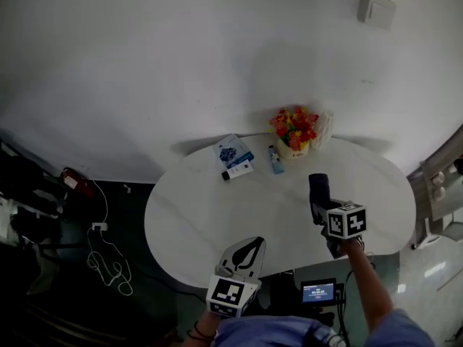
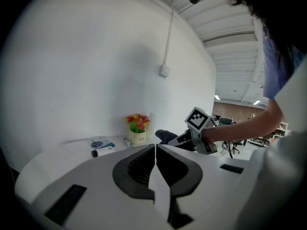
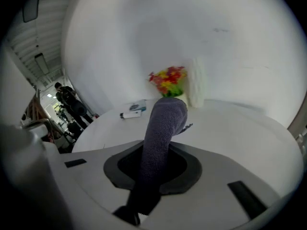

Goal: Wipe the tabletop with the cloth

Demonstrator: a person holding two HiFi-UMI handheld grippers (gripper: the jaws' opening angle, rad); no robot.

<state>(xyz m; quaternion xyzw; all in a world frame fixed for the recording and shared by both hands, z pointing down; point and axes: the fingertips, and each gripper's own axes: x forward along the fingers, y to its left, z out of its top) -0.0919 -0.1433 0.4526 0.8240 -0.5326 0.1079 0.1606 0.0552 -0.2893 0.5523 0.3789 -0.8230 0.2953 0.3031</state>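
Left gripper (image 2: 156,150): the jaws are pressed together with nothing between them. It is over the near edge of the table (image 1: 195,215).
Right gripper (image 3: 158,163): the jaws squeeze the cloth (image 3: 163,128).
Cloth: dark grey and bunched up. It sticks out past the jaws, over the right side of the white table.
Far side of table: a pot of red and yellow flowers (image 1: 294,131), a blue booklet (image 1: 233,152) and a white tube (image 1: 237,170) just beside it.
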